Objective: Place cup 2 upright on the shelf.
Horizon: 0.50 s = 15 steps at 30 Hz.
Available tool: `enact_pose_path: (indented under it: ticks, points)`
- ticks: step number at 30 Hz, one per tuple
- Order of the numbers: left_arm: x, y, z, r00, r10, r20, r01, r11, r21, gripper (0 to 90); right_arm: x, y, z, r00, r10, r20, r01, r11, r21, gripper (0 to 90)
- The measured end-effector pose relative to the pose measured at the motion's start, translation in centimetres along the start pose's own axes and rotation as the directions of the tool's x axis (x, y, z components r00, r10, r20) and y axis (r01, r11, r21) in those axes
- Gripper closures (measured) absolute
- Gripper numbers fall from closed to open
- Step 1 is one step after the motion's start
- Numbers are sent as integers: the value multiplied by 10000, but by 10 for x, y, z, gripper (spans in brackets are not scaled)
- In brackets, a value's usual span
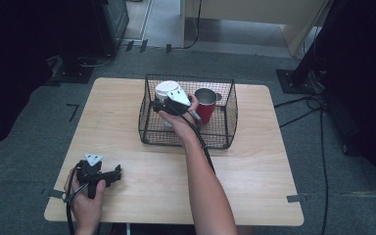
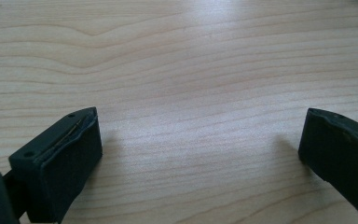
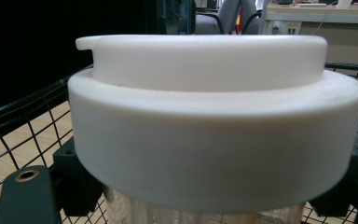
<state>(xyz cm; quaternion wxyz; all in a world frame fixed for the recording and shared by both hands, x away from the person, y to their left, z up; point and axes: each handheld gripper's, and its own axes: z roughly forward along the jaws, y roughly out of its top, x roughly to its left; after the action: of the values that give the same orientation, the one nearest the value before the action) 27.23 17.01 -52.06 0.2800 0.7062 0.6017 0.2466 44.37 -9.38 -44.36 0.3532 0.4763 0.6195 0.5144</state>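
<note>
The wire basket (image 1: 225, 128) stands at the far middle of the wooden counter (image 1: 254, 181), and everything here is best placed against it. Inside its left half stands a tumbler with a white lid (image 1: 167, 90) and a clear or metallic body; in the right gripper view the lid (image 3: 214, 135) looms close, with the two black jaws hugging the body just beneath its overhanging rim. The right gripper (image 1: 162, 107) is thus clamped narrow on the tumbler below the lid. A red cup (image 1: 206, 109) with a steel rim sits in the basket's right half, just beside the hand; whether the hand brushes it is hard to tell from above. The left gripper (image 1: 115, 174) rests well short of the basket, near the counter's front left corner, its jaws spread wide over bare wood and holding nothing. To do this step well, the lift should probably go straight up, keeping the tumbler upright so the lid's rim bears on the jaws, and clearing the basket's top wire before any sideways travel, away from the red cup.
</note>
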Motion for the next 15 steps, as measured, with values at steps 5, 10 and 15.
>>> enact_pose_path:
  ticks: [5,10,15]
  points:
    - [0,0,0,10000,2,1,-2,10000,0,0,0,0,0,9999,-74,-92,74,9999,-90,158]
    - [0,0,0,10000,2,0,-2,10000,1,0,-1,0,2,9996,-201,-182,198,9997,-174,160]
    - [0,0,0,10000,2,1,-2,10000,-2,0,1,-1,1,9974,-505,-515,507,9987,34,159]
